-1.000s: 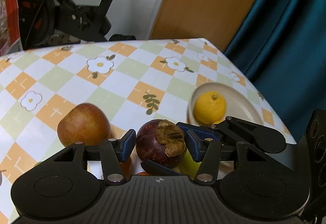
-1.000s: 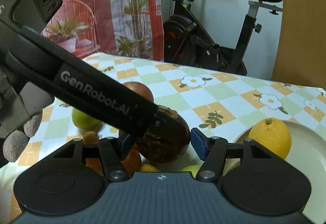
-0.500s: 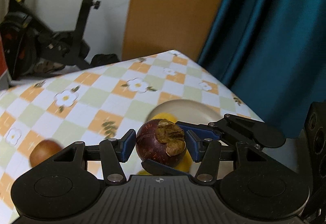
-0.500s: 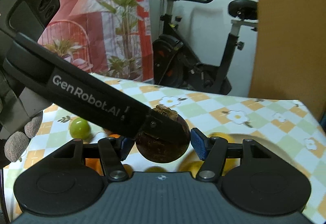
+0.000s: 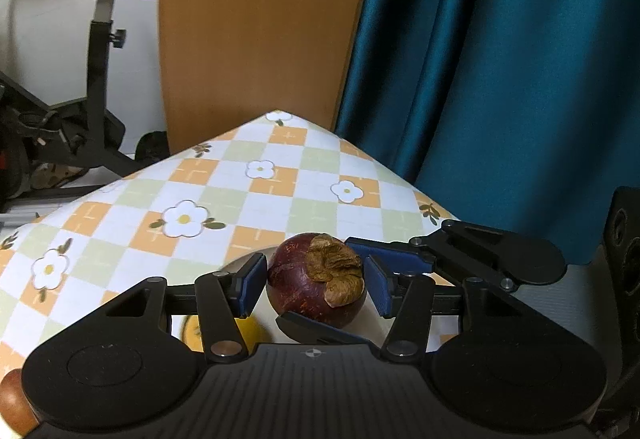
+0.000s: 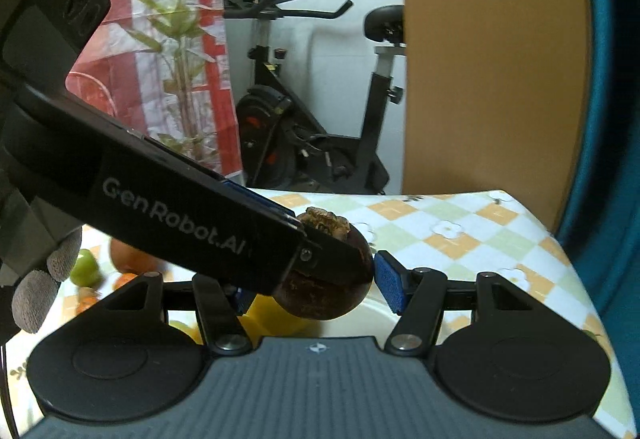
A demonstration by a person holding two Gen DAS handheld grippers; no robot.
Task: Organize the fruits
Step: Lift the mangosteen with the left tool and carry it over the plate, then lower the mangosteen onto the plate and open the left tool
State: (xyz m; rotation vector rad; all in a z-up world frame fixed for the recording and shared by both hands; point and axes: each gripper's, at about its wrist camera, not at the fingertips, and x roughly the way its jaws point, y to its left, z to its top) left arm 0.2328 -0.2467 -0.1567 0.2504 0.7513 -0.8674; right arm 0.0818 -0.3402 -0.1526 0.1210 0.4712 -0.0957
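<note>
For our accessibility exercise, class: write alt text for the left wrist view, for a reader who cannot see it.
A dark purple mangosteen with a dried brown cap is held above a checked, flower-patterned tablecloth, gripped by the blue-padded jaws of the left gripper and of the right gripper, which reaches in from the right. Behind are a teal curtain, a wooden panel and an exercise bike.

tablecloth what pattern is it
Orange, green and white checks with white flowers on the tablecloth; clearest in the left wrist view.

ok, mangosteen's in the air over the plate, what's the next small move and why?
Probably lower it onto the plate beside the lemon: both the left gripper and right gripper clamp the mangosteen, hanging right above the plate.
</note>
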